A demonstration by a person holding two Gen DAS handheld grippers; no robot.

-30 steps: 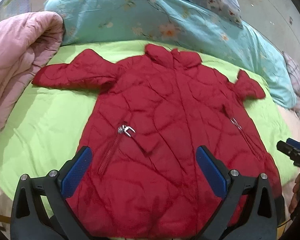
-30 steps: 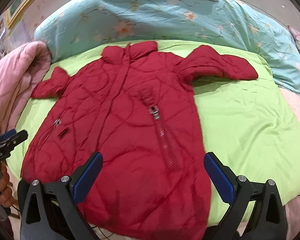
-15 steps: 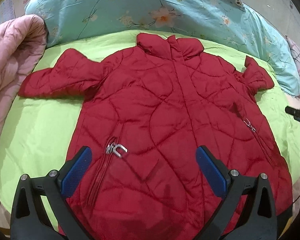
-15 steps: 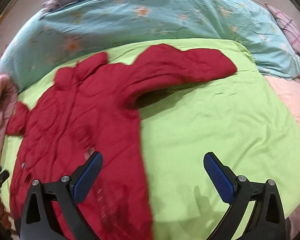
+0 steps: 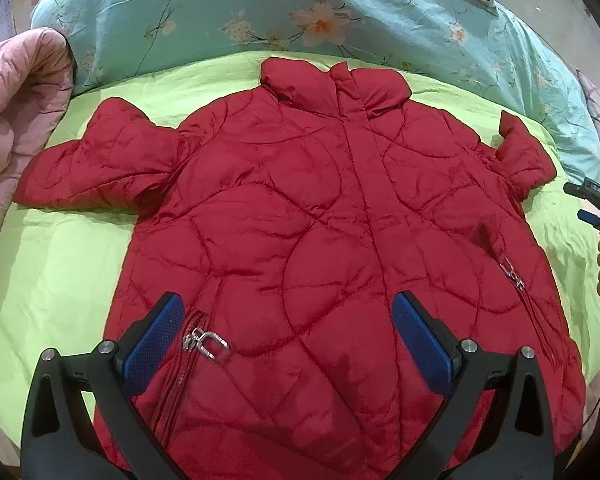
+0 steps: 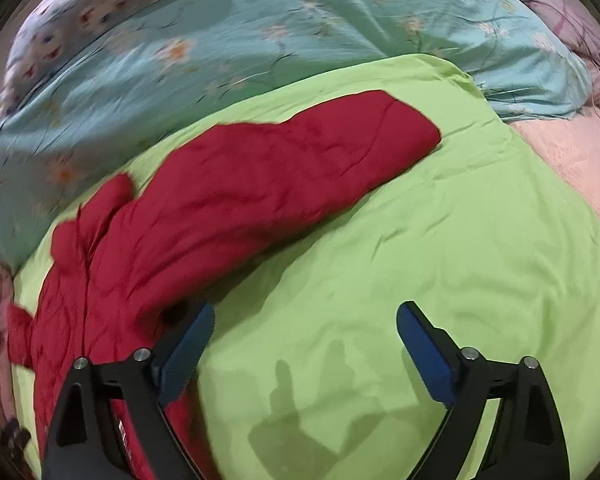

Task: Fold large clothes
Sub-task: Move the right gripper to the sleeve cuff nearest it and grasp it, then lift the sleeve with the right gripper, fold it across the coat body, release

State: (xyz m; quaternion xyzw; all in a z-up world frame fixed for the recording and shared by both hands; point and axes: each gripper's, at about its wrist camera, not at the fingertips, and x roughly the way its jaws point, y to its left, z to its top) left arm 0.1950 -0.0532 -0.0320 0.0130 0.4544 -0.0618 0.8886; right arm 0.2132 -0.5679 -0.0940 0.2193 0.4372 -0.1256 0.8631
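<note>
A red quilted jacket [image 5: 320, 232] lies flat and face up on a lime green sheet [image 5: 56, 280], collar toward the far side, both sleeves spread out. My left gripper [image 5: 288, 336] is open and empty, hovering over the jacket's lower front near a pocket zipper pull [image 5: 206, 342]. My right gripper [image 6: 304, 344] is open and empty over bare green sheet [image 6: 460, 260], just right of the jacket body [image 6: 112, 264]. The jacket's right sleeve [image 6: 300, 164] stretches away ahead of it. The right gripper also shows at the right edge of the left wrist view [image 5: 596, 206].
A turquoise floral duvet [image 5: 260, 12] is bunched along the far side of the bed. A pink quilt [image 5: 16, 108] lies at the left. Pink bedding [image 6: 572, 152] lies at the right. A patterned pillow [image 6: 80, 4] sits at the back.
My left gripper has moved forward over the jacket. My right gripper has swung right, off the jacket body and over the bare sheet beside the right sleeve.
</note>
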